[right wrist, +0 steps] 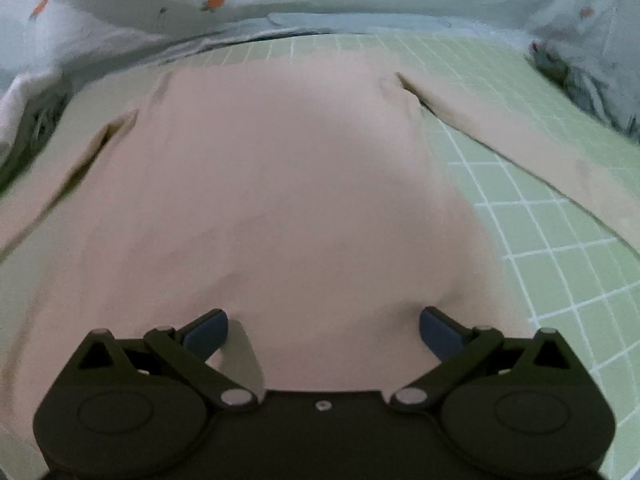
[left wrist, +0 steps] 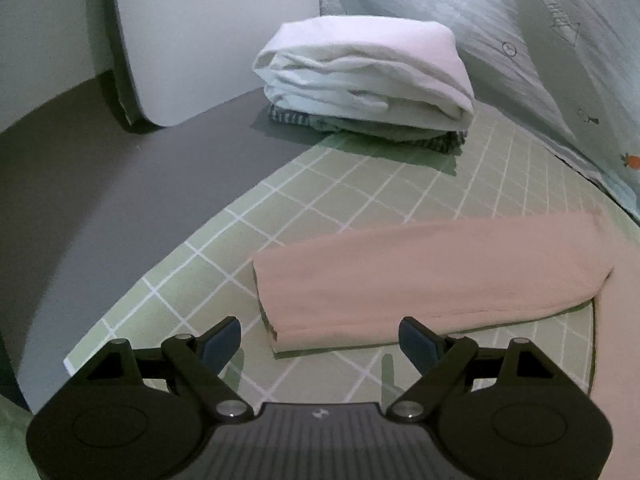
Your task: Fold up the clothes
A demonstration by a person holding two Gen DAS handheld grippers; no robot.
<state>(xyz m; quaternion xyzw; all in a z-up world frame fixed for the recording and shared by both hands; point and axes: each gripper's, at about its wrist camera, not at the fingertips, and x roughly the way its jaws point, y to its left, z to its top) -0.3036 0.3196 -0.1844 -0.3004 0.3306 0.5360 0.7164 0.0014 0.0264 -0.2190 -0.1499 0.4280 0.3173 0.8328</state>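
A pale pink long-sleeved top lies spread flat on the green checked sheet. In the left wrist view one sleeve stretches across the sheet, its cuff end just ahead of my left gripper. That gripper is open, hovering low with nothing between its fingers. My right gripper is open over the body of the top, fingertips close to or resting on the cloth. The top's other sleeve angles away to the right.
A folded white garment sits on a folded checked one at the far edge of the sheet. A pale blue quilt with carrot prints rises behind. Grey mattress surface and a white board lie to the left.
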